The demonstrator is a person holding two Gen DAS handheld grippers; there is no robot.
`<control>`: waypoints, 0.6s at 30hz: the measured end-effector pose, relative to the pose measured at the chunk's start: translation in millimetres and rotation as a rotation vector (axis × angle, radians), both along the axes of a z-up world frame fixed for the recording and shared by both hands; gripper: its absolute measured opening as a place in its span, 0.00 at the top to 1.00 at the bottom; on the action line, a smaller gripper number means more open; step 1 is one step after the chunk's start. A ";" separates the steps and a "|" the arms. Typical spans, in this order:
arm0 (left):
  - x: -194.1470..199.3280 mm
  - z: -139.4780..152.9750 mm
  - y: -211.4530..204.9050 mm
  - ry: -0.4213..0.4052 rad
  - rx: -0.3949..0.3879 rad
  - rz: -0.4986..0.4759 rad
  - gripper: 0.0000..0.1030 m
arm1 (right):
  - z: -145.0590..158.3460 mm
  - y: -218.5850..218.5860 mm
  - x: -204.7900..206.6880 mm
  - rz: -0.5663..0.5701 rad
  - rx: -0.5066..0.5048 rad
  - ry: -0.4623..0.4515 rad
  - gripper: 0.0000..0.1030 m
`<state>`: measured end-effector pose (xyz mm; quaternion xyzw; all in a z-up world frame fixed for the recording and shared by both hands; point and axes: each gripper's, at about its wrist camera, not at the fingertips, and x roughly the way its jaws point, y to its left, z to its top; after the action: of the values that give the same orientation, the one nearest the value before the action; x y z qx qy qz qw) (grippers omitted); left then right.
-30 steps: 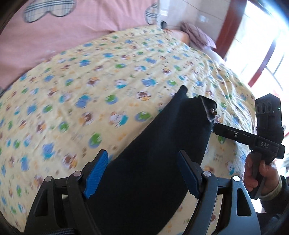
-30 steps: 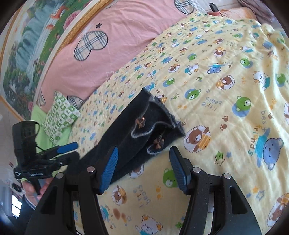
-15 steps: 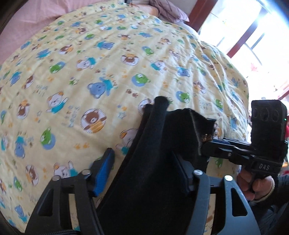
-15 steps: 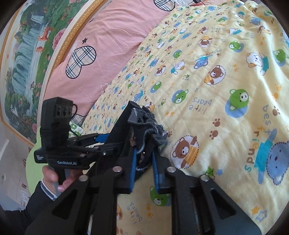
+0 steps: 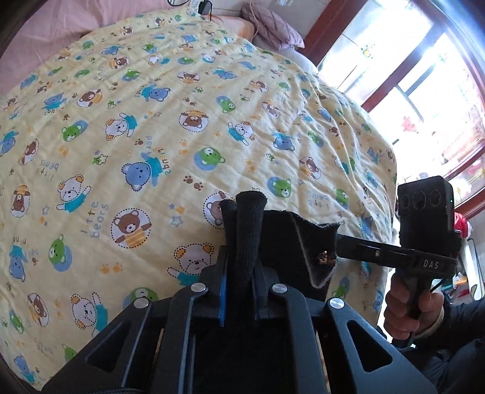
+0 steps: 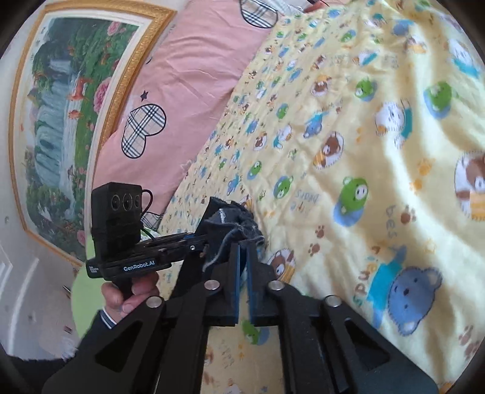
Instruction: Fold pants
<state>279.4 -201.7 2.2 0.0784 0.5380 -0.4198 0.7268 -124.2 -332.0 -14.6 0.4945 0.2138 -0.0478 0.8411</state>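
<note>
The dark pants [image 5: 282, 242] hang lifted between the two tools at the lower centre of both views, above a wide yellow quilt [image 5: 151, 127] printed with little bears. The left gripper [image 5: 239, 291] has its blue-padded fingers pressed together on a bunched, fleecy fold of the fabric that stands up like a rolled tongue. The right gripper [image 6: 242, 272] pinches the frayed hem with its jaws nearly closed, loose pale threads trailing from the edge.

The quilt spreads soft and lightly wrinkled over most of each frame, with broad bare room towards the upper left of the left wrist view; its far edge drops away at the right towards a bright window [image 5: 424, 91] with dark red frames.

Only the left wrist view shows the small bronze ornament [image 5: 326, 258] on the hem, a mauve pillow [image 5: 272, 28] at the top, and the right-hand tool reaching in from the right. Only the right wrist view shows the pink duvet [image 6: 188, 91] with plaid hearts at upper centre, and a gold-framed landscape painting [image 6: 66, 121] at upper left.
</note>
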 end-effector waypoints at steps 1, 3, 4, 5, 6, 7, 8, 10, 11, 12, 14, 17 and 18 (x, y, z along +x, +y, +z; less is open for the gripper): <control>-2.0 2.7 1.1 -0.004 -0.005 0.000 0.90 | -1.2 0.9 -2.0 -0.012 0.021 0.006 0.88; -4.3 6.7 2.0 -0.012 -0.008 -0.002 0.90 | -1.5 3.9 -4.9 -0.023 0.044 -0.006 0.71; -4.8 7.5 2.9 -0.012 -0.010 -0.001 0.90 | -0.2 6.1 -6.8 -0.021 0.045 -0.019 0.62; -4.0 7.3 3.9 -0.008 -0.011 0.007 0.90 | 3.9 9.7 -7.0 -0.017 0.030 -0.022 0.57; -2.7 6.0 4.0 -0.003 -0.015 0.013 0.90 | 7.3 13.0 -6.5 -0.017 0.016 -0.015 0.55; -2.0 5.2 4.4 0.003 -0.021 0.016 0.90 | 10.0 17.4 -5.7 -0.015 0.005 -0.005 0.54; -2.5 5.6 5.4 0.004 -0.028 0.018 0.90 | 11.2 20.7 -3.5 -0.010 0.000 0.004 0.54; -4.9 7.3 6.8 -0.001 -0.037 0.013 0.90 | 11.6 29.0 2.8 0.008 -0.029 0.040 0.54; -6.4 8.3 6.1 -0.004 -0.040 0.011 0.90 | 10.9 31.9 5.8 0.011 -0.044 0.052 0.54; -7.6 9.8 6.1 -0.007 -0.042 0.011 0.90 | 9.8 33.6 8.4 0.013 -0.060 0.060 0.55; -9.9 13.8 9.1 -0.012 -0.045 0.015 0.90 | 6.0 34.8 14.5 0.018 -0.086 0.078 0.84; -15.2 24.0 17.6 -0.032 -0.063 0.026 0.90 | 2.1 32.2 17.3 0.034 -0.058 0.056 0.87; -17.8 29.7 22.8 -0.042 -0.076 0.033 0.90 | 8.3 34.2 15.3 0.043 -0.068 0.022 0.87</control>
<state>261.6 -178.9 31.9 0.0507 0.5074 -0.4264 0.7471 -109.0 -297.7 -6.3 0.4605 0.2319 -0.0424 0.8558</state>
